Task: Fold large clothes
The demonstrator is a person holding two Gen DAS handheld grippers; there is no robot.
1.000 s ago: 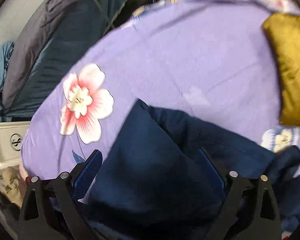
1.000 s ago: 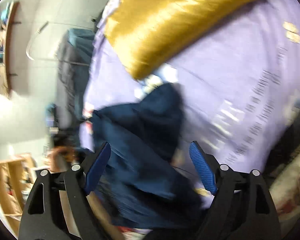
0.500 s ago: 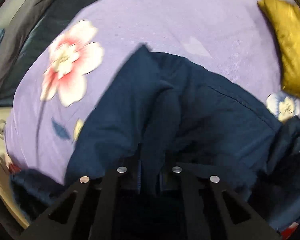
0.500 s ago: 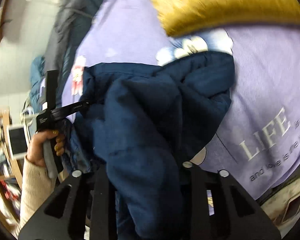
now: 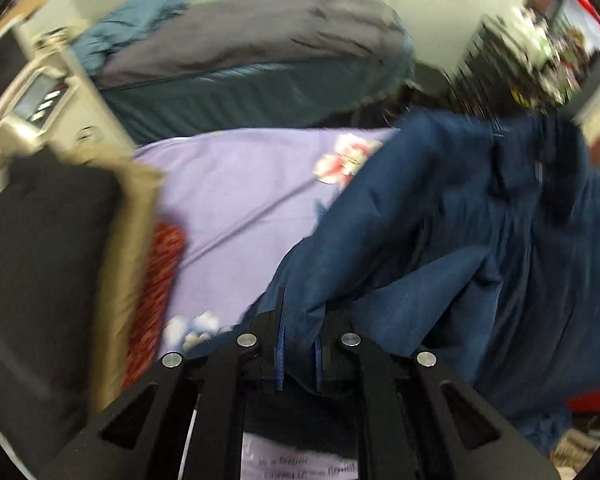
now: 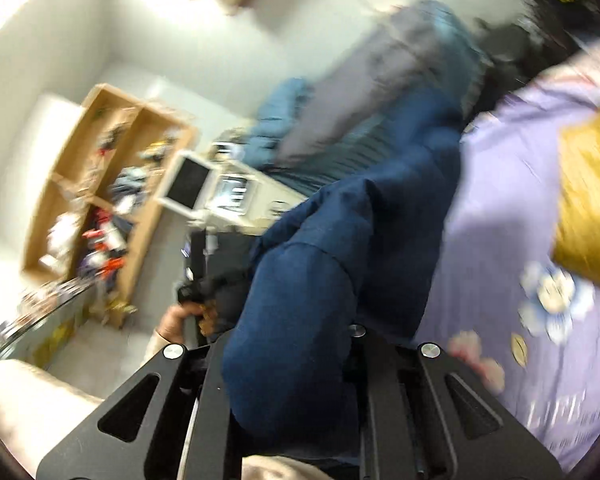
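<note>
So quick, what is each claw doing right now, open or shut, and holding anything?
Left claw: shut on a fold of the dark blue garment.
Right claw: shut on the same dark blue garment; its fingertips are buried in the cloth.

Purple floral bedsheet (image 5: pixel 236 184) covers the bed; taken as landmark. Beyond its far edge lies a grey and teal quilt (image 5: pixel 260 68), bunched against the pale wall. On the sheet, right wrist view, a gold cushion (image 6: pixel 592 200) rests near a blue-white flower print. Off the sheet's left side stands a wooden shelf unit (image 6: pixel 104 184) with cluttered compartments, contents blurred. Between shelf and sheet, a white-framed dark screen (image 6: pixel 190 184). A red patterned fabric (image 5: pixel 156 292) sits at the sheet's near left edge.
</note>
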